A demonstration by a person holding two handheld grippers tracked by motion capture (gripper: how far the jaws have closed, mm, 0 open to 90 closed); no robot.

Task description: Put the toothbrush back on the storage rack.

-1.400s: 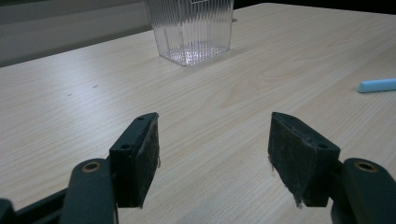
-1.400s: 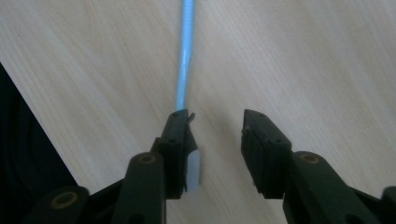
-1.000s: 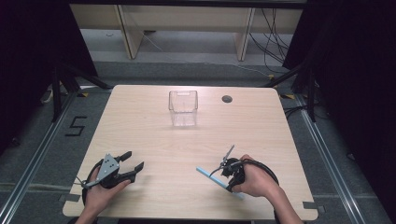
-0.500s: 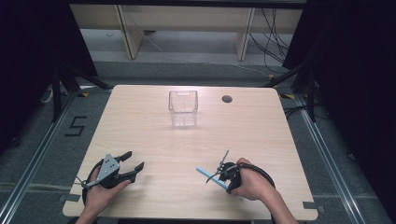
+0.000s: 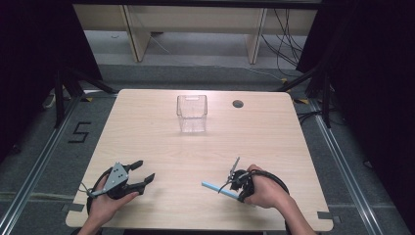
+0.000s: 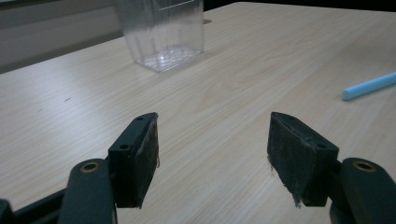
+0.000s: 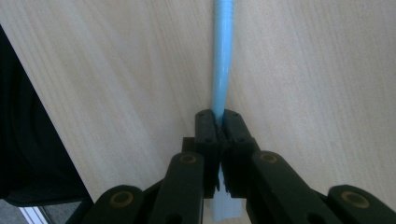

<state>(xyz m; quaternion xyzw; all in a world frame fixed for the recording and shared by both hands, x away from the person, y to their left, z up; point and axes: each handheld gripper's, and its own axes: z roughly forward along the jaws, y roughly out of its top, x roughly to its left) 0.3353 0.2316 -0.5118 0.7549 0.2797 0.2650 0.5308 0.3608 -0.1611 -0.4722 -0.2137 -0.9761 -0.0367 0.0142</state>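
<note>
Straw, light blue, lies on my counter at lower right, clenched in my right gripper, jaws just closed; left gripper gapes, released.

A single black numeral "5" is marked on the grey floor to the left of the wooden table, seen in the high view. No other text, label or brand can be read on anything.
</note>
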